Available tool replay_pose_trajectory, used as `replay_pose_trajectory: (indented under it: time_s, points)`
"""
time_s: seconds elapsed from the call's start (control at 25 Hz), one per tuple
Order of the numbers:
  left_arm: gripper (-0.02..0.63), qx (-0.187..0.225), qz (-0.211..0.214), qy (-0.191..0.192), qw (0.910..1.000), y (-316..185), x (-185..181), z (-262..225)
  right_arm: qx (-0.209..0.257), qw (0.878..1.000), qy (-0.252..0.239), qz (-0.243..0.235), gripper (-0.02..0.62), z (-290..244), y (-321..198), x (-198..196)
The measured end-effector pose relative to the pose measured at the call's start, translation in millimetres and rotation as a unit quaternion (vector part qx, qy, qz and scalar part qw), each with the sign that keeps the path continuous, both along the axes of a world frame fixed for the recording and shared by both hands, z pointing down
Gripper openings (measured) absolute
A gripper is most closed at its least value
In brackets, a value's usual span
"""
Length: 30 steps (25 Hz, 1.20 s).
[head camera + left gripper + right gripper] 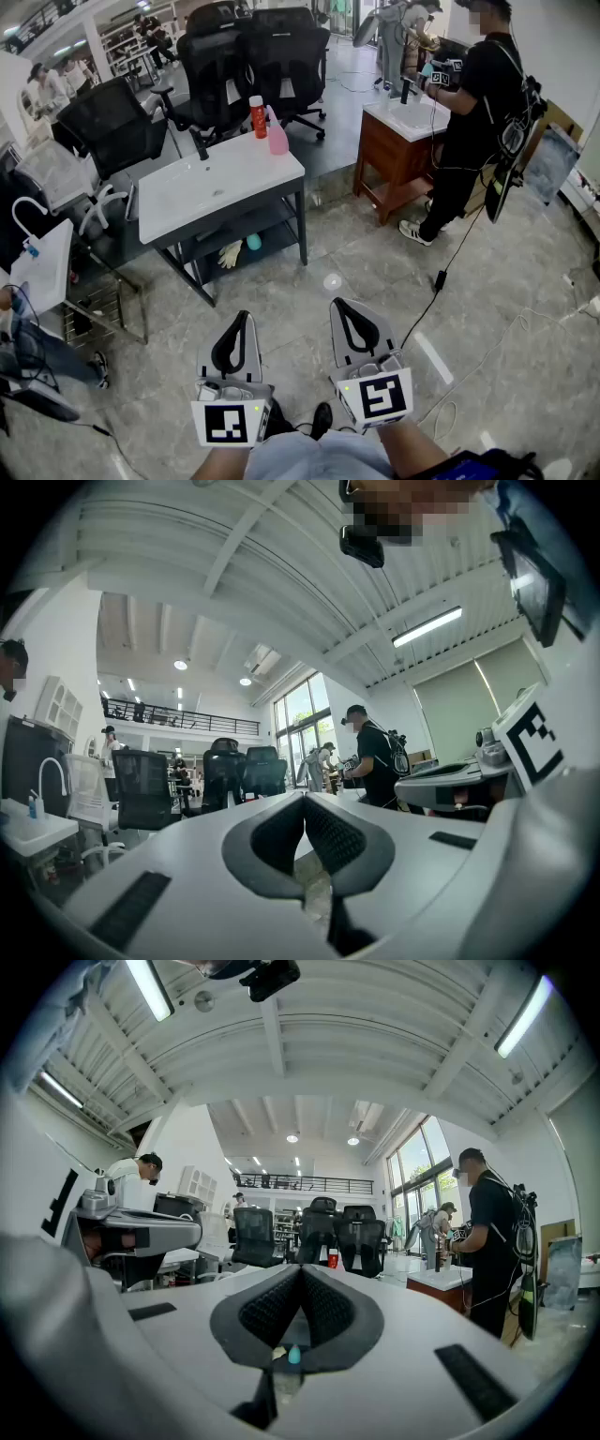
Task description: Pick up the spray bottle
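Note:
The pink spray bottle (pixel 277 133) stands upright at the far edge of a white sink counter (pixel 187 202), right beside a red bottle (pixel 257 116). Both grippers are held low and level, well short of the counter, over the tiled floor. My left gripper (pixel 246 316) is shut with nothing in it, its jaws meeting at the tips (pixel 305 799). My right gripper (pixel 337 304) is shut and empty too (pixel 300 1269). In the right gripper view the red bottle (pixel 332 1259) shows far off above the jaws; the spray bottle cannot be made out there.
A black faucet (pixel 199 143) rises from the counter. Black office chairs (pixel 253 56) stand behind it. At the right, a person in black (pixel 473 112) stands at a wooden vanity (pixel 398 141). A cable (pixel 441 272) trails over the floor. Another white sink (pixel 42 267) is at the left.

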<state>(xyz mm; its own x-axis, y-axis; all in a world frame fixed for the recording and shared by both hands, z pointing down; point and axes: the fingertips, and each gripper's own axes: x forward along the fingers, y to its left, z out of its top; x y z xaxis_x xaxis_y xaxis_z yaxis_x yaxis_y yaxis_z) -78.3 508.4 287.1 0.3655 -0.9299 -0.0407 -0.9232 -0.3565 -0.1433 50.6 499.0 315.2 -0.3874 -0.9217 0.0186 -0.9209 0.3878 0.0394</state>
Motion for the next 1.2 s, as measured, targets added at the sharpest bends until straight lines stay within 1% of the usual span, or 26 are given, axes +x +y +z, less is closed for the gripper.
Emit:
replay_pose_trajectory:
  time_s: [0.12, 0.2, 0.24, 0.32, 0.44, 0.48, 0.56, 0.72, 0.92, 1.08, 1.2]
  points:
    - [0.015, 0.008, 0.000, -0.007, 0.9999, 1, 6, -1, 0.000, 1.000, 0.001, 0.000, 0.012, 1, 0, 7]
    - [0.015, 0.004, -0.004, -0.004, 1.0000, 4, 9, 2, -0.004, 1.000, 0.003, 0.000, 0.012, 4, 1, 11]
    - [0.017, 0.001, -0.007, -0.008, 0.9999, 5, 9, 5, -0.006, 1.000, 0.004, -0.001, 0.012, 6, 1, 12]
    - [0.017, -0.004, -0.014, -0.021, 0.9997, 3, 5, 12, -0.007, 1.000, -0.003, -0.011, 0.014, 7, 0, 12]
    - [0.015, -0.004, -0.019, -0.019, 0.9996, -3, 0, 12, -0.011, 0.999, -0.015, -0.026, 0.015, 7, -6, 10]
    - [0.015, -0.003, -0.020, -0.017, 0.9996, -5, -1, 11, -0.014, 0.999, -0.015, -0.026, 0.016, 7, -9, 10]
    - [0.015, -0.003, -0.022, -0.013, 0.9997, -10, -4, 9, -0.018, 1.000, -0.013, -0.022, 0.047, 8, -15, 9]
    - [0.015, -0.004, -0.022, -0.013, 0.9997, -23, -13, 11, -0.023, 1.000, -0.005, -0.010, 0.052, 15, -26, 3]
    - [0.017, -0.008, -0.015, -0.012, 0.9998, -54, -29, 20, -0.029, 1.000, -0.001, 0.004, 0.052, 24, -56, -10]
    - [0.015, -0.021, -0.017, -0.008, 0.9996, -90, -49, 30, -0.034, 0.999, 0.001, 0.013, 0.054, 28, -92, -25]
    - [0.015, -0.028, -0.015, 0.007, 0.9995, -121, -61, 34, -0.036, 0.999, 0.002, 0.021, 0.054, 33, -123, -37]
